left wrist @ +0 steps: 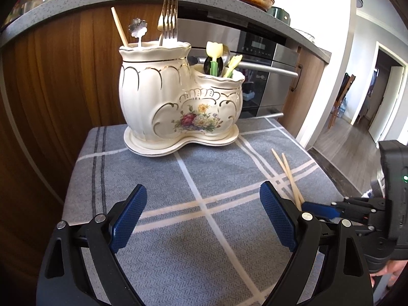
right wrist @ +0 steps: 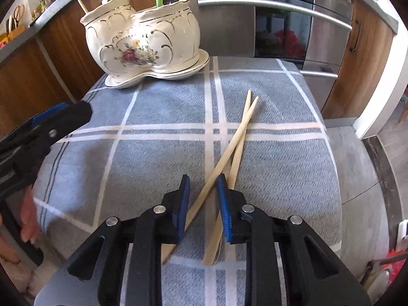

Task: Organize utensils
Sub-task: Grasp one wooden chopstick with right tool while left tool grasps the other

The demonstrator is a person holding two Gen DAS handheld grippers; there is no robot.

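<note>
Blue checked cloth (right wrist: 153, 158) holds my white holder (left wrist: 178, 97); near it, my right gripper (right wrist: 202, 199) half-closes around 2 chopsticks (right wrist: 237, 137), my left gripper (left wrist: 204, 211) gapes, holding nothing.

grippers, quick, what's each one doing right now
Left gripper: open wide, empty, above the blue plaid cloth.
Right gripper: partly open, straddling one of the two crossed pale wooden chopsticks, not clamped on it.

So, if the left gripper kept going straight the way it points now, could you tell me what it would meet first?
Probably the ceramic utensil holder. The left gripper is open above bare tablecloth, and nothing lies between its fingers and the holder. Depth is hard to judge; angled downward, it would touch cloth first.
</note>
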